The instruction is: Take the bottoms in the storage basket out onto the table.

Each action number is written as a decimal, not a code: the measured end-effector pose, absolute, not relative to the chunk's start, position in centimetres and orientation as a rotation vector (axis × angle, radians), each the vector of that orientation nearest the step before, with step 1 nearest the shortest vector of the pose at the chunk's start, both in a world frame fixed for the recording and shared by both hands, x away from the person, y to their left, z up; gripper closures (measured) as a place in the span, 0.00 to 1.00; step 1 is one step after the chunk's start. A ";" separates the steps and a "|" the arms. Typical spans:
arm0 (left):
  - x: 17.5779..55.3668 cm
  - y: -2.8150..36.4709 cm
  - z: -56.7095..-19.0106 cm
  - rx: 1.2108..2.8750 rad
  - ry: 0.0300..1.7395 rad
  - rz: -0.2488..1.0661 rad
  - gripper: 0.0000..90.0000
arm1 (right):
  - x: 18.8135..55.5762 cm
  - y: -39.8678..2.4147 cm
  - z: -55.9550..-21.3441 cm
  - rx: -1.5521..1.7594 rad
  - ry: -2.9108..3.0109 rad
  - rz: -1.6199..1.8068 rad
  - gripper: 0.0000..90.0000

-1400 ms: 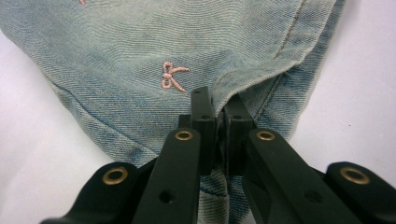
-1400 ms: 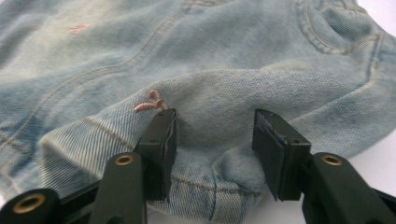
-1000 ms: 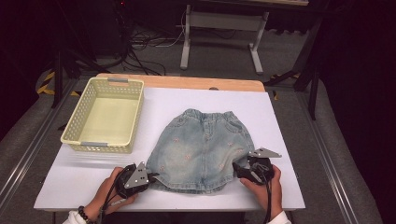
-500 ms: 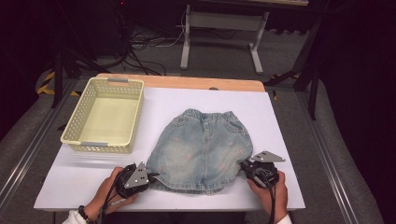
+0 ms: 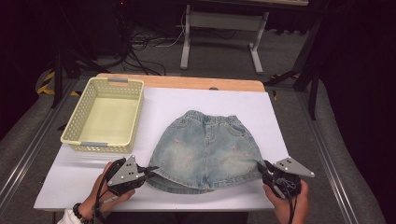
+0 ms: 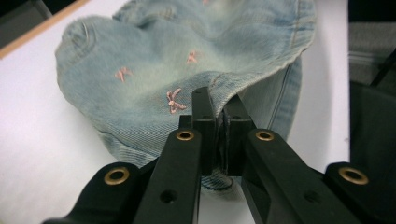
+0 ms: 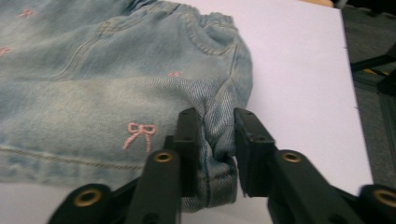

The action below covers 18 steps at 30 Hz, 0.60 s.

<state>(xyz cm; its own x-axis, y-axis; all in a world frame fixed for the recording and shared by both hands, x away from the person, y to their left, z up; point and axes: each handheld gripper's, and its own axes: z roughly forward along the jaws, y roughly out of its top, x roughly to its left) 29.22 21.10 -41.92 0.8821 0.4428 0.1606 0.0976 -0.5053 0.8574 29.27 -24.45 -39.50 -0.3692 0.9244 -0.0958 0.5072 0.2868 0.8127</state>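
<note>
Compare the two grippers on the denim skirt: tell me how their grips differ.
The left gripper has its fingers pinched tight on the denim skirt hem, lifting that corner; the right gripper has a wider gap, bunched side seam between its fingers, which have just been moving. The left sits at the hem's left corner, the right at its right. Both hold the near edge.

The left gripper point(image 5: 150, 171) is held at seven o'clock in the high view, its black jaws clamped tight. The right gripper point(image 5: 262, 169) is held at five o'clock, jaws set narrowly apart and just opened a little.
</note>
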 end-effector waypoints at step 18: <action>28.5 21.3 -42.9 2.102 0.419 0.435 0.97 | 32.7 -23.5 -41.7 1.241 2.052 0.993 0.54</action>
